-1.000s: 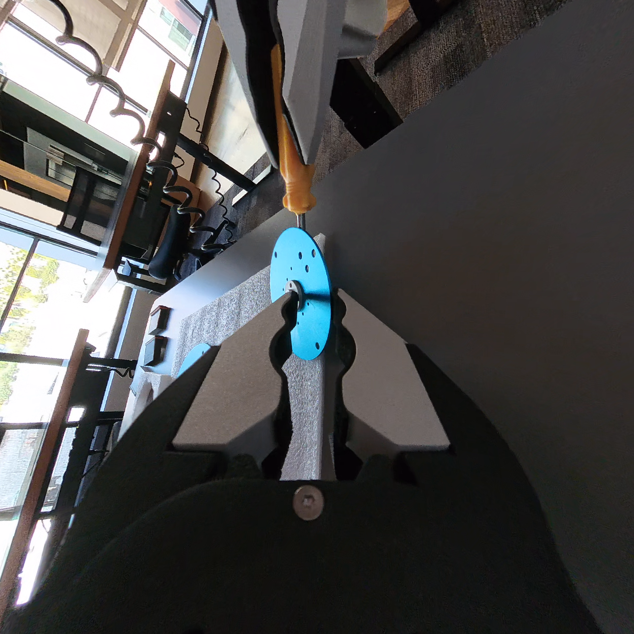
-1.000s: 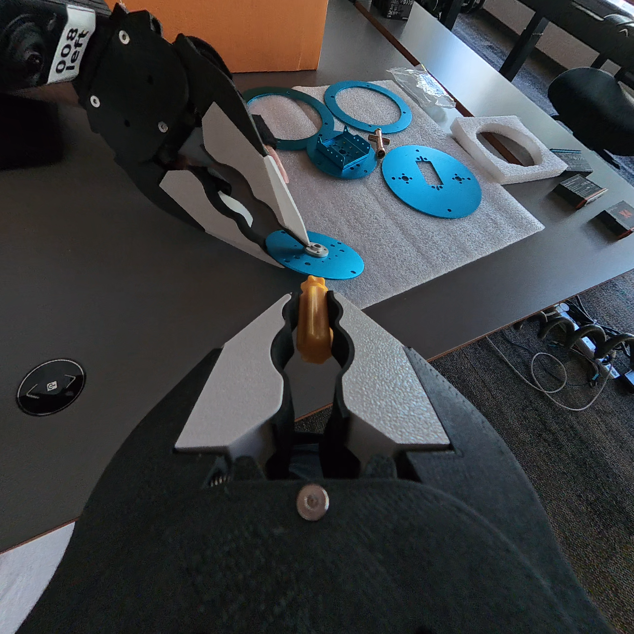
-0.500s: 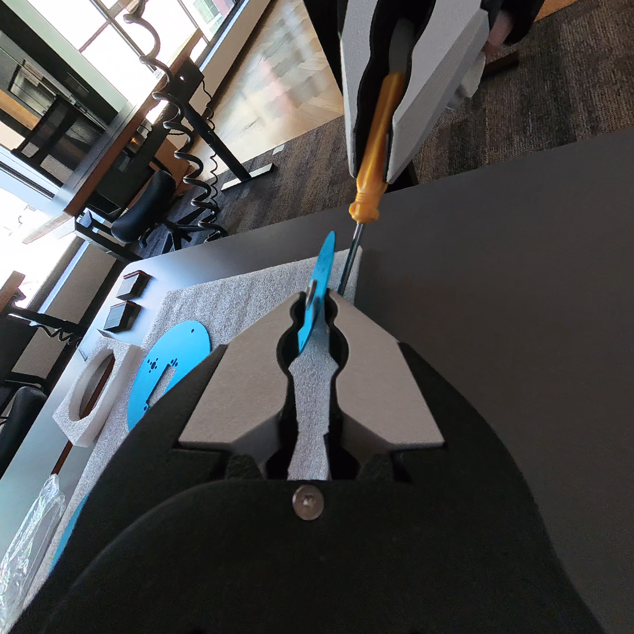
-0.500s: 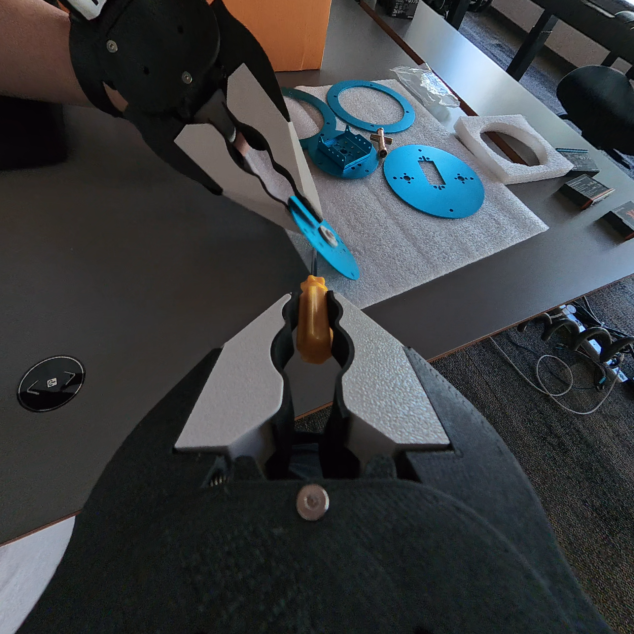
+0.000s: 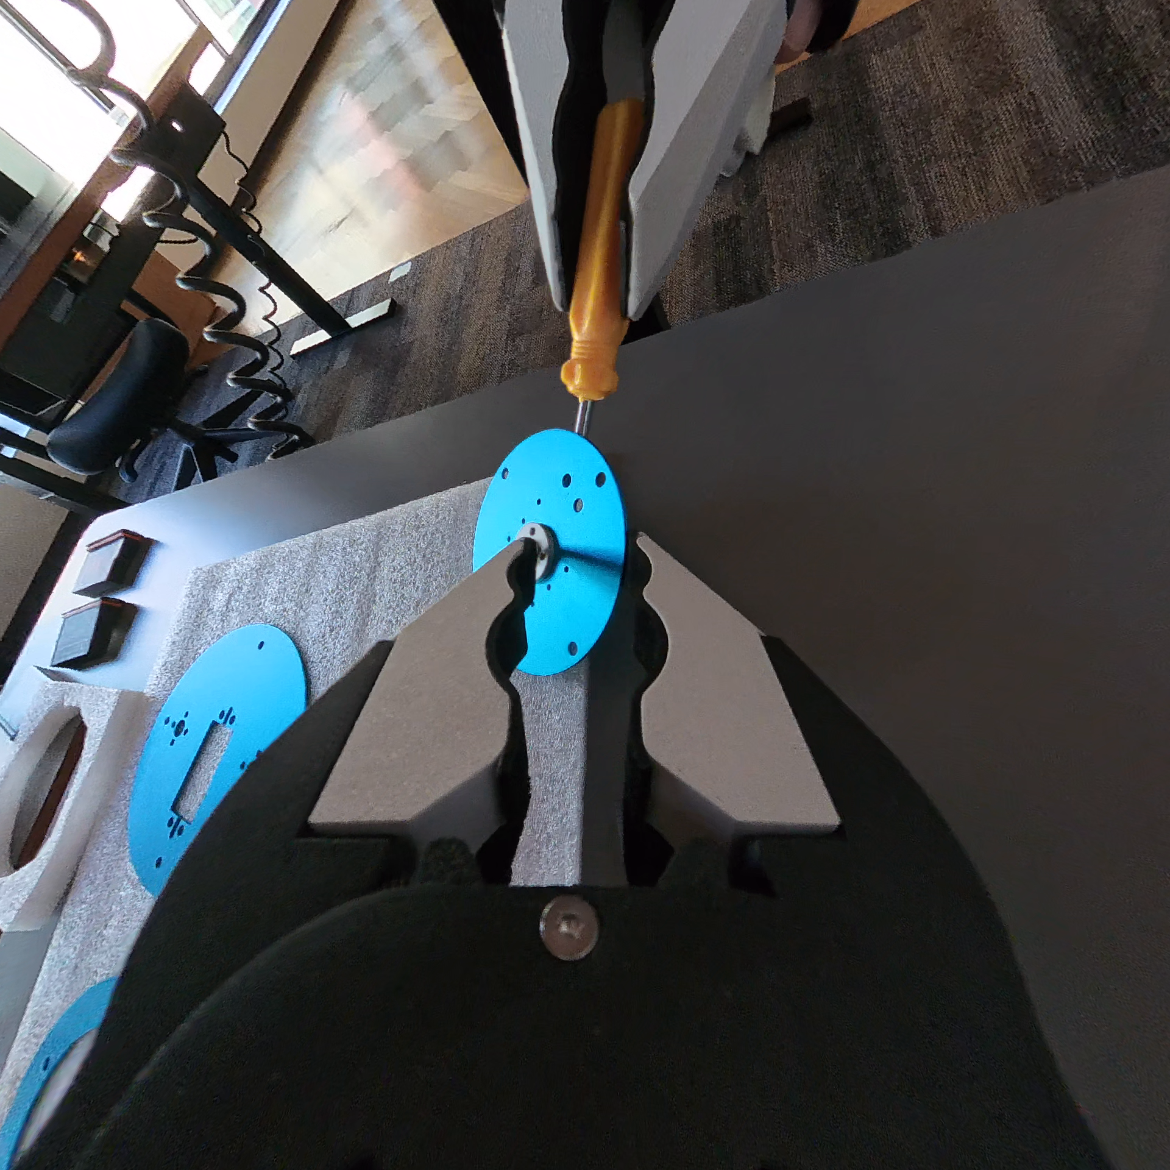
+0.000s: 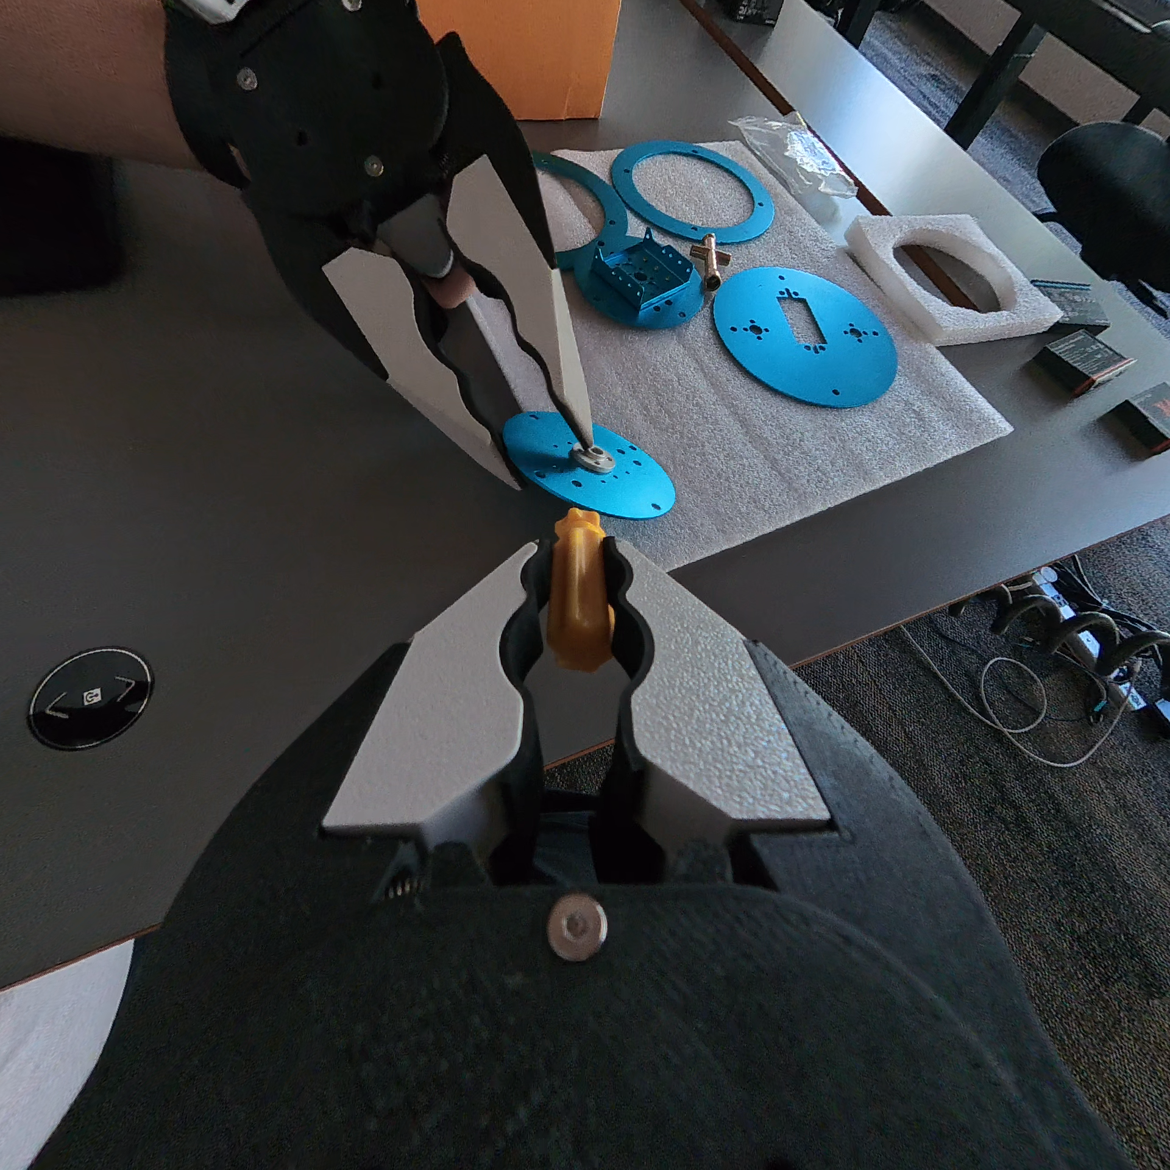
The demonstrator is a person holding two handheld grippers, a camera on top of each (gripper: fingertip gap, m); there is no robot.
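My left gripper [image 5: 576, 551] is shut on a small blue disc [image 5: 557, 506] with a silver hub [image 5: 541, 547]. One finger presses on the hub and the other is under the disc. In the right wrist view the left gripper [image 6: 551, 465] holds the disc [image 6: 608, 487] nearly flat at the near corner of the foam sheet [image 6: 728, 430]. My right gripper [image 6: 576, 547] is shut on an orange-handled screwdriver [image 6: 579, 608]. In the left wrist view the right gripper [image 5: 598, 307] points the screwdriver [image 5: 601, 253] at the disc, and its metal shaft passes behind the disc's far edge.
On the foam sheet lie two blue rings [image 6: 693, 190], a blue bracket [image 6: 639, 272] on a disc, a brass cross key [image 6: 709, 253] and a large blue disc [image 6: 804, 335] with a rectangular hole. A white foam frame [image 6: 949, 285], black boxes [image 6: 1082, 361] and an orange box [image 6: 525, 57] stand around. The table edge [image 6: 823, 652] is close.
The left gripper has rolled, turning the small blue disc from steeply tilted back to nearly flat by the foam corner. The right gripper with the screwdriver has barely moved.
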